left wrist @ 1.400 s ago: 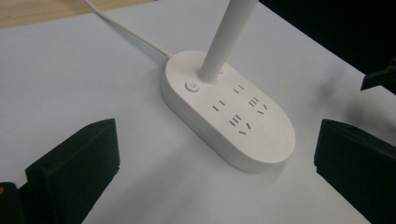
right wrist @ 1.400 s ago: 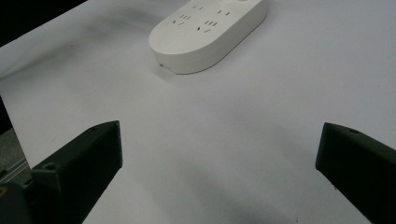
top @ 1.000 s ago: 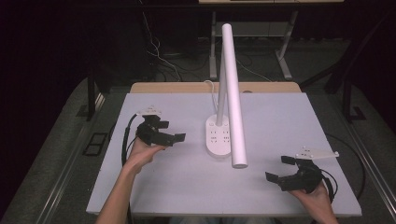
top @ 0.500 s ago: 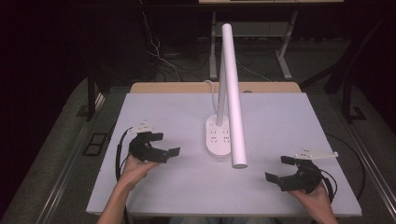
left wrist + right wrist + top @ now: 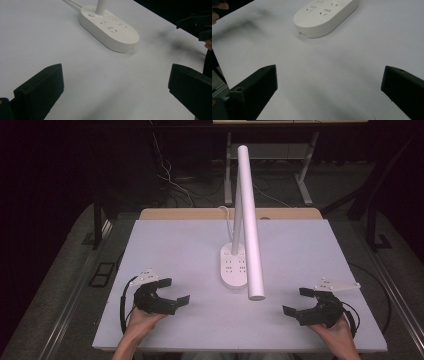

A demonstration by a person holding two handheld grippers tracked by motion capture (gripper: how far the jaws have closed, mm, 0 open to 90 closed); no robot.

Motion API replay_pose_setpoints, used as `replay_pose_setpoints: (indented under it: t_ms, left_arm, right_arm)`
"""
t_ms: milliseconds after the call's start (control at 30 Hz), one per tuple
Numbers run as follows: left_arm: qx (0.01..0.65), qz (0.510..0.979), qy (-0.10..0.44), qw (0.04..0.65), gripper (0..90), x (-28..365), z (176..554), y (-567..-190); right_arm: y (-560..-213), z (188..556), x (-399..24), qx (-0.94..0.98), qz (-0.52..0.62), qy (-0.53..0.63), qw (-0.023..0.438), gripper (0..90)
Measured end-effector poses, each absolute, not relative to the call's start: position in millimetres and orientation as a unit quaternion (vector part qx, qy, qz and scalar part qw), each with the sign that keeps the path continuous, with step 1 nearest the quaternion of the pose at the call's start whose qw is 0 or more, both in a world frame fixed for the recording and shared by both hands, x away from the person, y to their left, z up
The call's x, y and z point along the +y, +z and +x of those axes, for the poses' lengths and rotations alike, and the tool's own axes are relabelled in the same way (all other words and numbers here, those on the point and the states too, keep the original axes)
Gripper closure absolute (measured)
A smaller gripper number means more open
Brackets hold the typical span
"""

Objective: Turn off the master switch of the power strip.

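Table point(image 5: 175, 245): a pale, plain surface with a wooden strip along its far edge.
Lamp point(image 5: 247, 215): a white desk lamp at the table's middle; its long tube head slants forward and down from a thin upright stem.
Base point(image 5: 234, 266): a white oval block with socket holes on top, flat on the table, near both grippers but apart from each; a white cord leaves its far end.
Left gripper point(image 5: 176, 291): near the front left edge, held in a hand, jaws spread wide and holding nothing, aimed toward the base.
Right gripper point(image 5: 299, 302): near the front right edge, held in a hand, jaws spread wide and holding nothing, aimed toward the base.
Left gripper view: base point(image 5: 110, 27) ahead, bare table between the jaws.
Right gripper view: base point(image 5: 325, 13) ahead, bare table between the jaws.
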State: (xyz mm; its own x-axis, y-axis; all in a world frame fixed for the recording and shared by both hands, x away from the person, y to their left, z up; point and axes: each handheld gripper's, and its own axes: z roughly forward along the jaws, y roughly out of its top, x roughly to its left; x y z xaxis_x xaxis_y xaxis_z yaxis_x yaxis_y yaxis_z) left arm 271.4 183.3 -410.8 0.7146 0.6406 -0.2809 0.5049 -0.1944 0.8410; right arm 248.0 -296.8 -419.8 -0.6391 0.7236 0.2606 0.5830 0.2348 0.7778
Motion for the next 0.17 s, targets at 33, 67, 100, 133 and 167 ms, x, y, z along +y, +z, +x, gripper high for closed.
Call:
replay_pose_setpoints:
  t_ms: [33, 67, 100, 133, 167]
  left_arm:
    - [0.37, 0.771, 0.065, 0.515, 0.0, 182.6, 269.9, -411.4]
    - [0.37, 0.769, 0.065, 0.518, 0.0, 181.5, 269.0, -412.6]
    - [0.37, 0.769, 0.065, 0.518, 0.0, 180.9, 268.5, -413.4]
    - [0.369, 0.77, 0.064, 0.518, 0.0, 180.5, 268.3, -414.0]
    - [0.369, 0.769, 0.066, 0.517, 0.0, 179.8, 267.9, -414.3]
  right_arm:
    - [-419.8, 247.9, -296.5, 0.782, 0.417, 0.457, 0.077, 0.0]
    - [-419.6, 247.7, -296.3, 0.782, 0.417, 0.457, 0.076, 0.0]
    - [-419.7, 247.8, -296.2, 0.782, 0.416, 0.457, 0.077, 0.0]
    - [-419.6, 247.7, -296.0, 0.783, 0.416, 0.457, 0.077, 0.0]
    - [-419.7, 247.6, -295.7, 0.782, 0.416, 0.457, 0.075, 0.0]
